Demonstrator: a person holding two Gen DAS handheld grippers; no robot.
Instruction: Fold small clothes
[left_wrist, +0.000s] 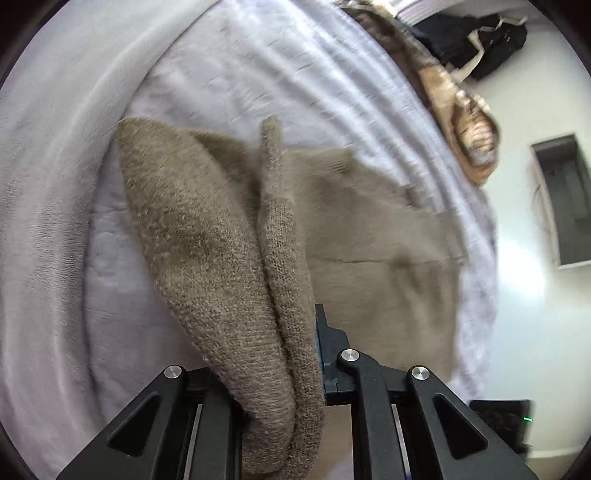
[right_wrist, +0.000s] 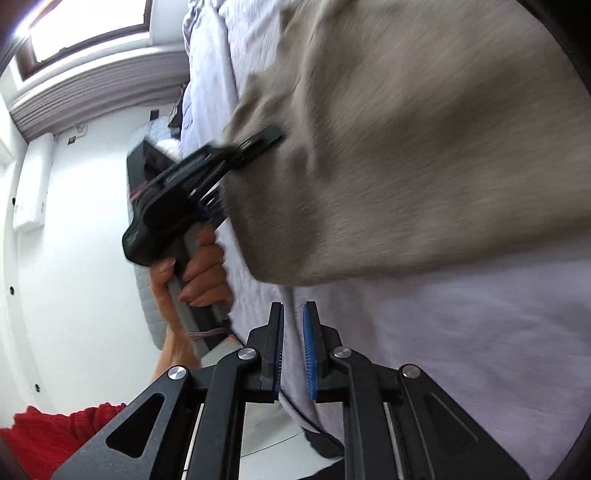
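— Knitwear fills the left wrist view: a taupe knitted garment (left_wrist: 229, 258) is bunched between the fingers of the left gripper (left_wrist: 295, 369), its folded edge rising up the middle of the picture. What is the grip like?

— Clenched on the knit. The cloth covers the left finger altogether; only the right finger (left_wrist: 325, 354) shows, its blue pad pressed against the wool. The tool points steeply down at the pale lavender bedspread (left_wrist: 221, 62).

— And the rest of the garment?

— It spreads to the right over the bedspread, blurred. A brown patterned cloth (left_wrist: 469, 122) lies at the bed's far edge, and dark clothing (left_wrist: 476, 40) beyond it is too indistinct to name.

— Now the right wrist view.

— The right gripper (right_wrist: 293, 350) has its fingers close together with a narrow gap; only the bedspread (right_wrist: 443, 350) shows through that gap, so it grasps nothing. It sits near the edge of the bed.

— Where is the garment here?

— Lifted, hanging across the upper right as a smeared taupe sheet (right_wrist: 424, 147). The other gripper (right_wrist: 255, 147) bites into its left edge, its tips buried in the cloth.

— Whose hand is that?

— The person's left hand (right_wrist: 199, 266), fingers wrapped round the black handle, wrist running down-left. Red fabric (right_wrist: 55, 432) sits in the bottom left corner, cut off by the frame.
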